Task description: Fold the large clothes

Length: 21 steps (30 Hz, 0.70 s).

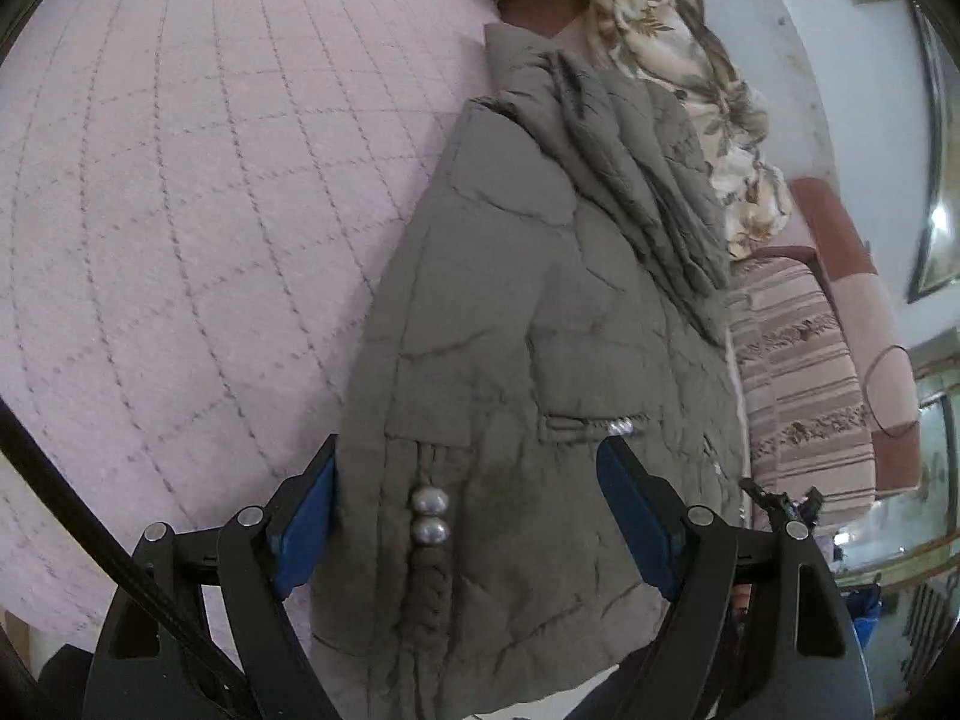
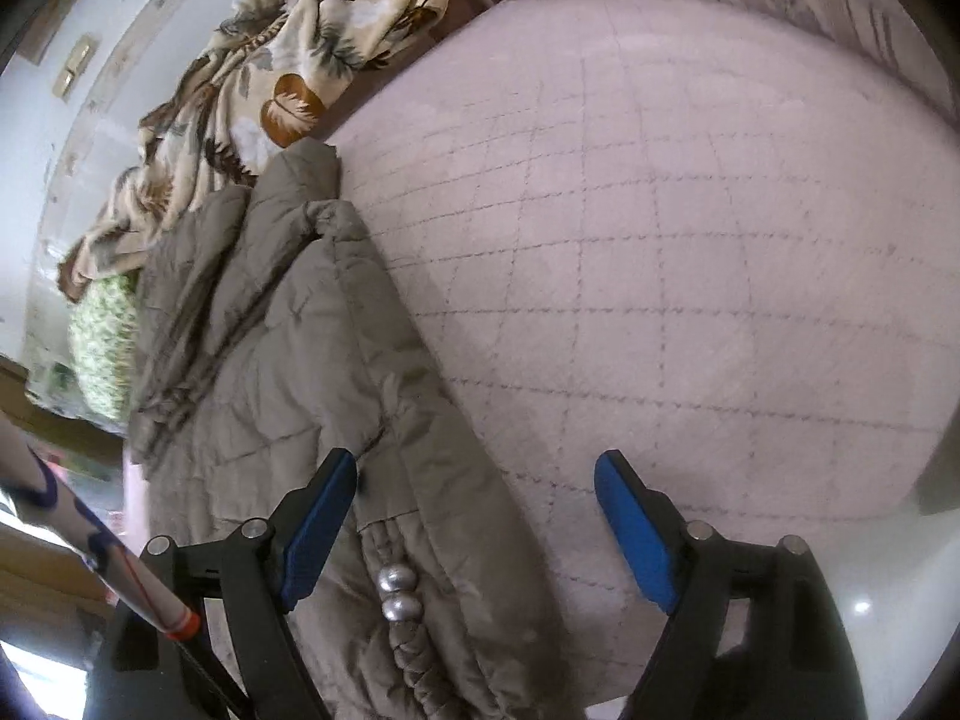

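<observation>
Both grippers spread wide over a grey-brown quilted jacket on a pink quilted bedspread.

Left gripper (image 1: 467, 519): jaws are held wide apart, nothing gripped; the jacket (image 1: 540, 360) is seen lying between and beneath them, its braided cord with two silver beads (image 1: 429, 516) nearer the left blue pad, its bunched end stretching far toward a leaf-print blanket (image 1: 678, 78). Right gripper (image 2: 476, 525): jaws likewise wide and empty; the jacket (image 2: 288, 348) is seen under the left pad and across the left part of the gap, while the right pad stands over bare bedspread (image 2: 690, 240). Contact with the fabric cannot be told. A striped cushion (image 1: 804, 390) is seen right of the jacket.
</observation>
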### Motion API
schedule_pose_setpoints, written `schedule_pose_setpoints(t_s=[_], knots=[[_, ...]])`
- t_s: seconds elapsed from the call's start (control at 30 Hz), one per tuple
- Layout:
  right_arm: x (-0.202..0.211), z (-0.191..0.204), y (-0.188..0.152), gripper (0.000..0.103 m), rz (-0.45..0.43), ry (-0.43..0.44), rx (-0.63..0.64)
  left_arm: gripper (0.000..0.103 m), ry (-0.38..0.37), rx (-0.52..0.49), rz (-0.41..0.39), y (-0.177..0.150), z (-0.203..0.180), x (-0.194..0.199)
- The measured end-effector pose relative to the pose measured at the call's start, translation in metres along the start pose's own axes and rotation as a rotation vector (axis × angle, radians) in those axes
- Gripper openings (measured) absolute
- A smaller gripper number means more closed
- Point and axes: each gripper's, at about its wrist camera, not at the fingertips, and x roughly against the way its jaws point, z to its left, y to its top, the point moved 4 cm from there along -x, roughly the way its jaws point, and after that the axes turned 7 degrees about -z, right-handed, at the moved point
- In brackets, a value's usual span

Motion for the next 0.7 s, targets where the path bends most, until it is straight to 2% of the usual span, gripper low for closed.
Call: schedule_pose_setpoints(t_s=[0.2,0.27,0.7], knots=[[-0.002,0.012,-0.016,0.086,0.062,0.042,0.042,0.081,-0.138,0.104,0.015,-0.006,0.011,0.003],[-0.002,0.014,-0.024,0.086,0.087,0.068,0.047,0.081,-0.162,0.124,0.022,-0.007,0.013,0.005],[0.008,0.016,-0.065,0.087,0.207,0.25,0.002,0.081,-0.217,0.116,0.068,-0.029,0.011,0.011]])
